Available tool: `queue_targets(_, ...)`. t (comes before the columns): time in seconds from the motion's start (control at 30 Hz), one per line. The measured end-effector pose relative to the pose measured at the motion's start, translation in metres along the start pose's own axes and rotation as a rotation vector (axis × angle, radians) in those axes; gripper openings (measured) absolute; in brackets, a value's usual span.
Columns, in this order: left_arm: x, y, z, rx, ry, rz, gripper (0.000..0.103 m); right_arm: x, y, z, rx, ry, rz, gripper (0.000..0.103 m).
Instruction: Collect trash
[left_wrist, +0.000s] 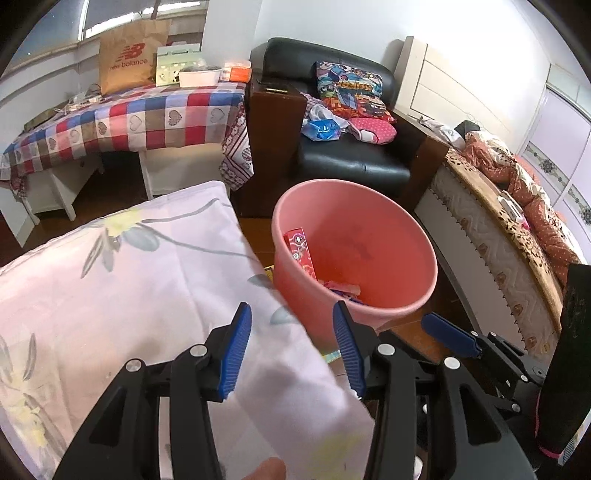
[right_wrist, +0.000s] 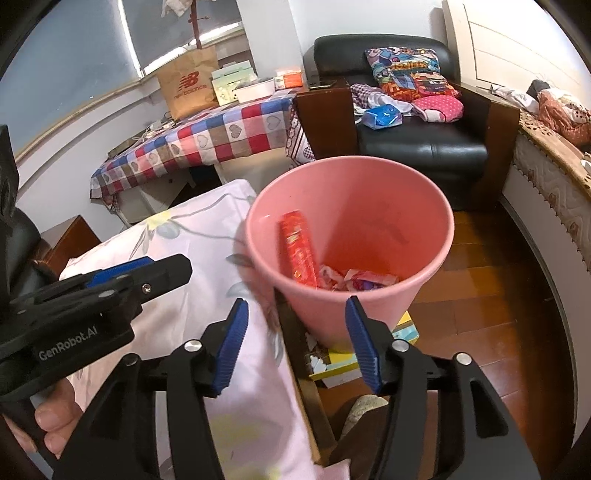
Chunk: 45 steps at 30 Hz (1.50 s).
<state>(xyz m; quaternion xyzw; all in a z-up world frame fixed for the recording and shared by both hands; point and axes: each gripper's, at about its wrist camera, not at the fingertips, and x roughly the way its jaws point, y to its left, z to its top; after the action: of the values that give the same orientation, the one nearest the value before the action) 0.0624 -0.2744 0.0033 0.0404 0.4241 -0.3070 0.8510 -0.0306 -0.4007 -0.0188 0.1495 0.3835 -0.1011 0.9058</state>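
Both grippers, left (left_wrist: 291, 345) and right (right_wrist: 297, 341), stand open and empty. Ahead of them, pink bin (right_wrist: 369, 206) holds red box (right_wrist: 299, 251) and wrappers (right_wrist: 354, 278).

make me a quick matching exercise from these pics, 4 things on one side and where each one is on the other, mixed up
Things:
1. red box
2. paper bag
3. blue packet
4. yellow box

Places:
A. on the armchair seat
B. on the floor under the bin
C. leaning inside the pink bin
D. on the checked table

Pairs: 1-C, 2-D, 3-A, 4-B
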Motion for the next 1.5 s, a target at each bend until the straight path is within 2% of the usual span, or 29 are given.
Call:
queue_targets(0.43,-0.023,0.007,-0.024,0.013,-0.024,0.024,0.045,-0.008,0.02,-0.016,-0.032,0.008,-0.02,0.057)
queue_targets(1.5,-0.033,0.014,-0.028,-0.004,-0.057,0.03,0.043,-0.011,0.033,-0.015,-0.049,-0.01,-0.033,0.057)
